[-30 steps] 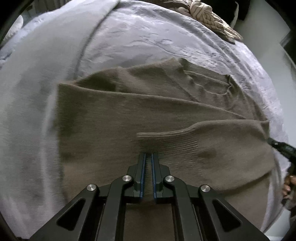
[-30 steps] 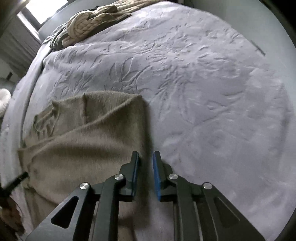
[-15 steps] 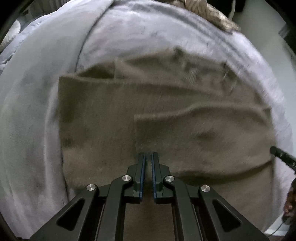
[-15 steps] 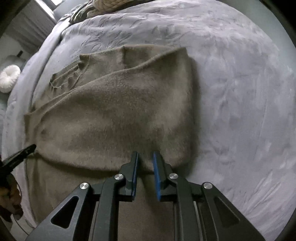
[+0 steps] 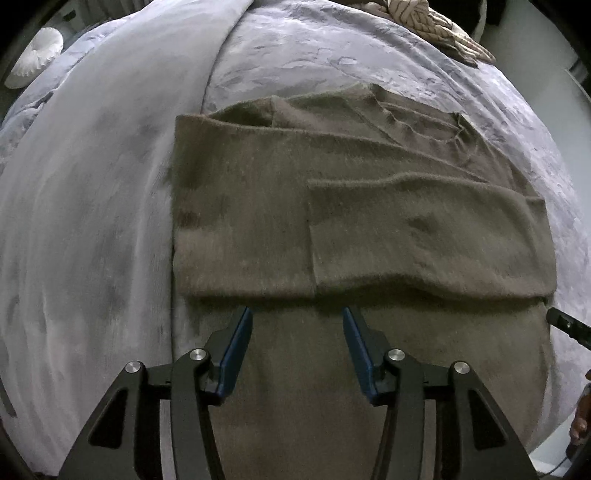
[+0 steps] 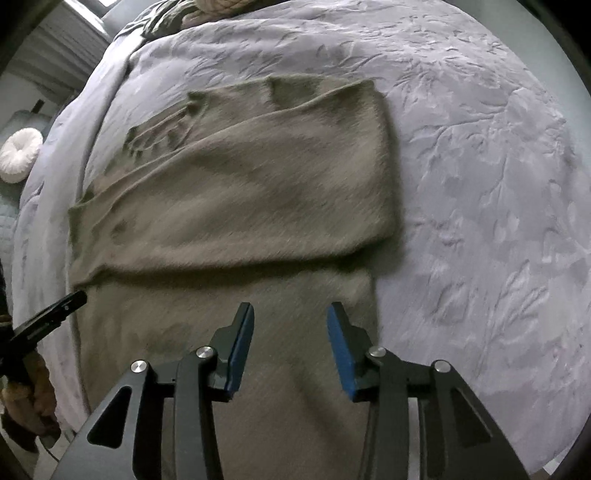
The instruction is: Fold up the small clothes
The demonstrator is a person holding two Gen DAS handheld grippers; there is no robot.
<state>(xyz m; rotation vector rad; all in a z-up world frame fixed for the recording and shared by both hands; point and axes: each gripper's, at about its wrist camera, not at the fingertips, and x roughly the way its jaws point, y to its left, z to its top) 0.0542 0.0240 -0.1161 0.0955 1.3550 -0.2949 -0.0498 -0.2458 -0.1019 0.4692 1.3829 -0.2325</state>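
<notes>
A brown knit sweater (image 5: 258, 206) lies flat on the bed with both sleeves folded across its body; it also shows in the right wrist view (image 6: 240, 192). Its lower part runs toward me under both grippers. My left gripper (image 5: 297, 321) is open and empty, hovering over the lower body just below the folded sleeves. My right gripper (image 6: 290, 317) is open and empty over the lower body near its right edge. The tip of the other gripper shows at the edge of each view.
The grey embossed bedspread (image 6: 480, 166) covers the bed, with a smooth grey blanket (image 5: 92, 184) on the left. A beige cable-knit garment (image 5: 436, 26) lies at the far end. A white round cushion (image 6: 20, 155) sits off the bed's side.
Both grippers have opened from shut and pulled back toward the sweater's lower part. The right gripper swung left from over the bedspread to over the sweater.
</notes>
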